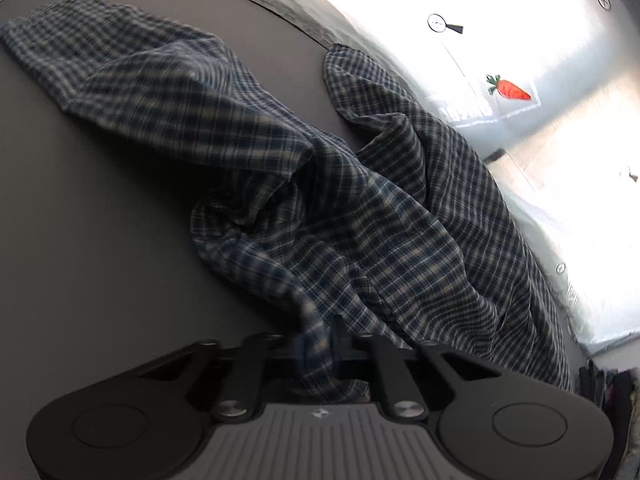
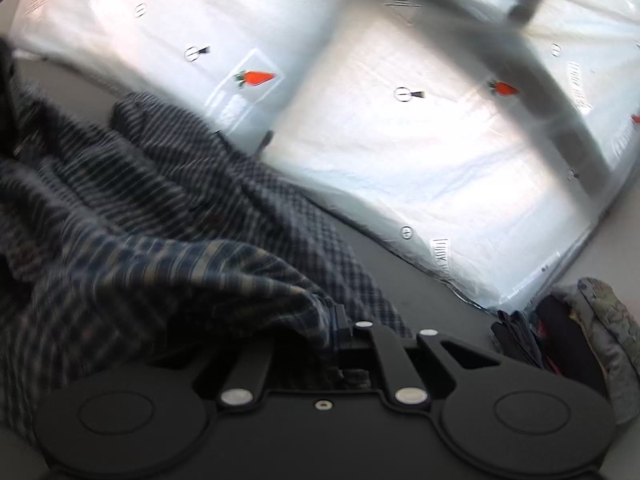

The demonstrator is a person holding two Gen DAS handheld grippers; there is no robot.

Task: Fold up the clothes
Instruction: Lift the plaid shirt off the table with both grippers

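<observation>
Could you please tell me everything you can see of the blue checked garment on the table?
The blue and cream checked woven garment looks like thin cotton. It lies unfolded and crumpled in loose ridges across the dark grey table, one flat part spread toward the far left. Its far edge lies close to the white plastic sheet printed with carrots. The left gripper and the right gripper each pinch a bunched edge, lifting it slightly.

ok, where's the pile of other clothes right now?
The pile of other clothes sits at the lower right of the right wrist view, on the grey table beside the white carrot-print sheet, right of the right gripper.
</observation>
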